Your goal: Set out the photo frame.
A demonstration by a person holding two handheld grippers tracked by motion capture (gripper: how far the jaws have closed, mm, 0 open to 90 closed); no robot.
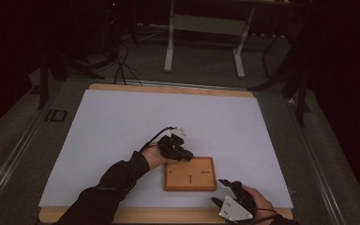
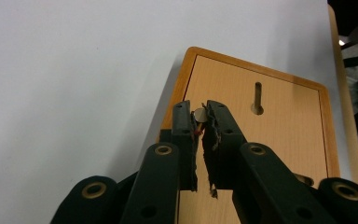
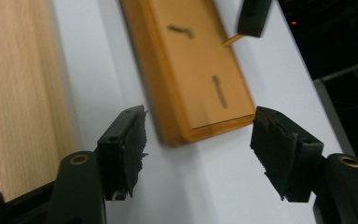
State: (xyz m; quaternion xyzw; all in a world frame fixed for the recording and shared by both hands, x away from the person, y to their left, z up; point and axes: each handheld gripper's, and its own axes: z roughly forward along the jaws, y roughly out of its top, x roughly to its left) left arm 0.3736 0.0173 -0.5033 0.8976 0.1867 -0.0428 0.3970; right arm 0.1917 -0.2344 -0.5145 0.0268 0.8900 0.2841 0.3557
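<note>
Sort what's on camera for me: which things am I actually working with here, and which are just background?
In play:
- wooden board with slots
- small wooden peg, pinched in the left gripper over the board
- right gripper, jaws apart, near the board's corner
- white mat under the board

Background:
- white table frame on the floor beyond
- floor cables

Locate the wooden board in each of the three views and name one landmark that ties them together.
High view: the wooden board lies near the table's front edge, between the two hands.
Left gripper view: it stretches from centre to right, beneath the left hand-held gripper, which is shut on a small peg.
Right gripper view: it runs from the top centre down to the middle, beyond the open right hand-held gripper.
Shared landmark: the dark slots cut in the board's face.
</note>
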